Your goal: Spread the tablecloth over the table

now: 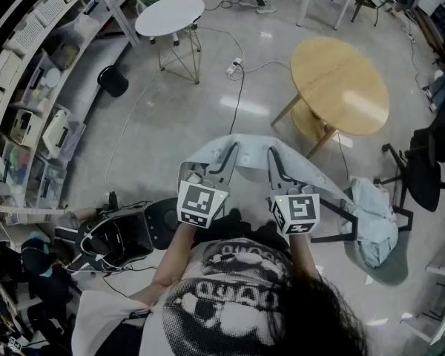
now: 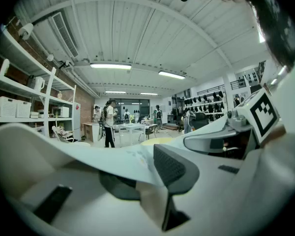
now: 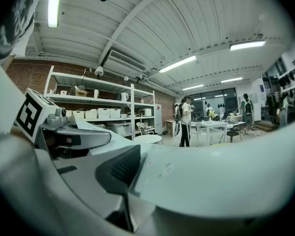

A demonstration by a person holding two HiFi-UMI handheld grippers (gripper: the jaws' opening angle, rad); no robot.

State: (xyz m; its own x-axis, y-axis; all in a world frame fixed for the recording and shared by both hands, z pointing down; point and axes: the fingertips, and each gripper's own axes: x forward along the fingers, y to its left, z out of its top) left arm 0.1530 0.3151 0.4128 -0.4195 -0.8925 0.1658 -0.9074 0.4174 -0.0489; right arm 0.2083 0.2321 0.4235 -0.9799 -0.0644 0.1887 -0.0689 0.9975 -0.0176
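Observation:
A pale blue-grey tablecloth point(image 1: 254, 148) hangs bunched between my two grippers, held up in the air in front of me. In the head view my left gripper point(image 1: 216, 163) and right gripper point(image 1: 274, 163) sit side by side, each shut on the cloth's near edge. In the left gripper view the tablecloth point(image 2: 88, 154) runs between the dark pads of the left gripper point(image 2: 147, 177). In the right gripper view the tablecloth point(image 3: 226, 173) covers one jaw of the right gripper point(image 3: 152, 181). The round wooden table point(image 1: 340, 86) stands ahead and to the right, bare, apart from the cloth.
A small white round table point(image 1: 170, 15) stands further off to the left. A black chair point(image 1: 371, 225) with pale cloth draped on it is at my right. Shelving point(image 1: 30, 102) lines the left side, cables and gear point(image 1: 115, 239) lie on the floor, and people stand far off.

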